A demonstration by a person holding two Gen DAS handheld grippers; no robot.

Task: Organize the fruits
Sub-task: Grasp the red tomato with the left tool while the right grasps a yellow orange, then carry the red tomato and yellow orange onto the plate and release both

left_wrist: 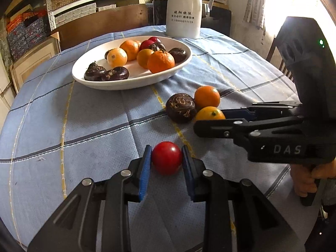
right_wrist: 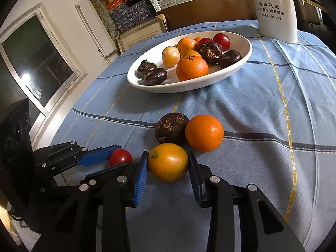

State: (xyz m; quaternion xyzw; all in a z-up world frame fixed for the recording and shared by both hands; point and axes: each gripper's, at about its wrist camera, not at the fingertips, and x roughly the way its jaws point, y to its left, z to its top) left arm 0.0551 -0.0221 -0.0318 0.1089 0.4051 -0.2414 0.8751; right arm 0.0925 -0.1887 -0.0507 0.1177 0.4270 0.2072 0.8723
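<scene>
white jug [left_wrist: 184, 10] – beyond the plate, far side from both tongs | black print, 2 rows of Chinese chars, too small to read for sure | below them no. 15850011139, clearest in right wrist view [right_wrist: 273, 10] | right gripper [left_wrist: 210, 118] body – white letters "DAS" on side, seen from left wrist cam

I see a round surface [left_wrist: 63, 126] under a blue checked cloth [right_wrist: 262, 115] with dark and yellow stripes. A white jug [left_wrist: 184, 10] with printed text stands at its far edge. Behind it, metal shelves [left_wrist: 84, 4] hold stacked patterned boxes [right_wrist: 130, 10], and a brown board [left_wrist: 100, 25] leans below them. A dark-paned window [right_wrist: 35, 61] in a pale frame sits in the white wall [right_wrist: 63, 0]. A wooden chair [left_wrist: 283, 63] stands beside a bright curtain [left_wrist: 255, 0].
</scene>
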